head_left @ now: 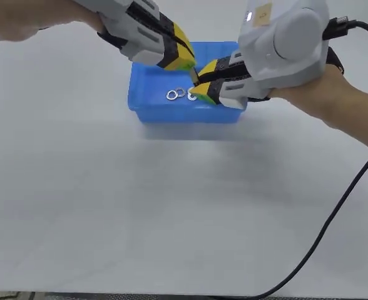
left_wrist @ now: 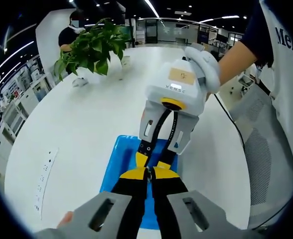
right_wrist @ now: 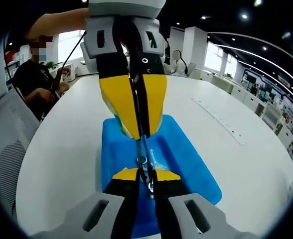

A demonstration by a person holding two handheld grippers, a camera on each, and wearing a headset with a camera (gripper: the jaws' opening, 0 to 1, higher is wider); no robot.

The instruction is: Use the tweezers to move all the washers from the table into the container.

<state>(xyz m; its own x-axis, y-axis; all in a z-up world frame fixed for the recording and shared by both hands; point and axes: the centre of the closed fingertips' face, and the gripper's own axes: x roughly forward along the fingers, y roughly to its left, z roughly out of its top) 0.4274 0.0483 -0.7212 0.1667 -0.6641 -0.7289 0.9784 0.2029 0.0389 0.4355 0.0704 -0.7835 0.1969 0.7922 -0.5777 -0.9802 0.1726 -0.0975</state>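
Left gripper point(head_left: 185, 60) and right gripper point(head_left: 199, 89) meet tip to tip over the blue container point(head_left: 171, 114), with washers point(head_left: 172, 94) already inside.

In the right gripper view, that gripper's jaws are nearest and pressed on thin metal tweezers point(right_wrist: 142, 149). These run up over a washer on the container floor to the left gripper's yellow tips, which are also pressed together; whether those tips grip the tweezers I cannot tell. The head view makes plain three washers in a row by the container's near wall, just beside the right gripper's tips. Bare white table point(head_left: 140, 206) lies in front, and a black cable point(head_left: 334, 219) trails off to the right. The right gripper's white body covers the container's right end. Beyond the container, the left gripper view shows a potted plant point(left_wrist: 94, 47) and a person behind it.
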